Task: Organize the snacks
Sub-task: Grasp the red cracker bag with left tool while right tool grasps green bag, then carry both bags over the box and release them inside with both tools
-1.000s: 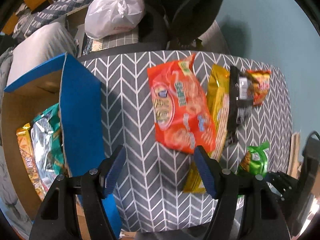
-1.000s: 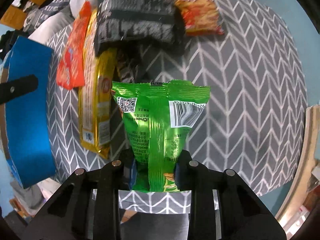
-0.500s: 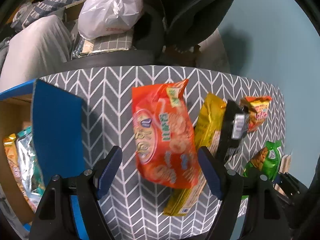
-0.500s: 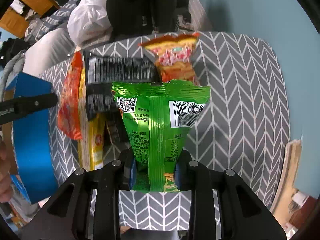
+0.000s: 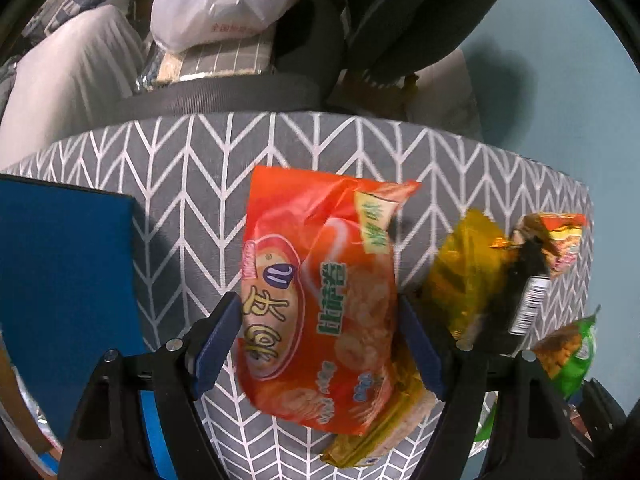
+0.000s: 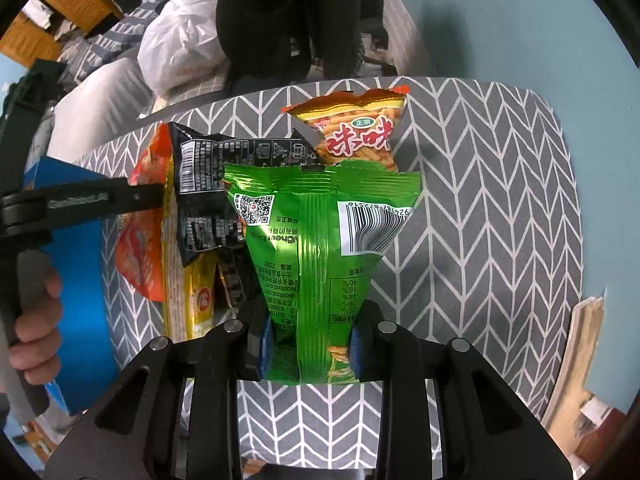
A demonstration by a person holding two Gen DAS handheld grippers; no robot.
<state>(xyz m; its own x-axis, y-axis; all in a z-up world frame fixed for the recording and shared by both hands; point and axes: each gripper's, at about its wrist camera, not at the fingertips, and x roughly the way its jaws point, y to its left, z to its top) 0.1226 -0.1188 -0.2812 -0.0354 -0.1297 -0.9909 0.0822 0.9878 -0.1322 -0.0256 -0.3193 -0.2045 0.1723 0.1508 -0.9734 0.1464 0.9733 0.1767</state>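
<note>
My right gripper (image 6: 310, 350) is shut on a green snack bag (image 6: 316, 248) and holds it upright above the chevron table (image 6: 500, 200). My left gripper (image 5: 320, 344) is open, its blue pads on either side of a large orange snack bag (image 5: 316, 300) whose lower end lies between them. A yellow bag (image 5: 460, 276), a black bag (image 6: 208, 196) and a small orange stick-snack bag (image 6: 356, 132) lie on the table. The green bag also shows at the right edge of the left wrist view (image 5: 568, 356). The left gripper shows in the right wrist view (image 6: 80, 204), held by a hand.
A blue cardboard box flap (image 5: 64, 300) stands at the table's left edge. A white plastic bag (image 5: 224, 0), cushions and a dark chair (image 5: 400, 12) lie beyond the far edge. Light wooden boards (image 6: 576, 360) lean at the right.
My left gripper has moved forward and lower so that the orange bag's end now lies between its pads. My right gripper has lifted and drawn back with the green bag.
</note>
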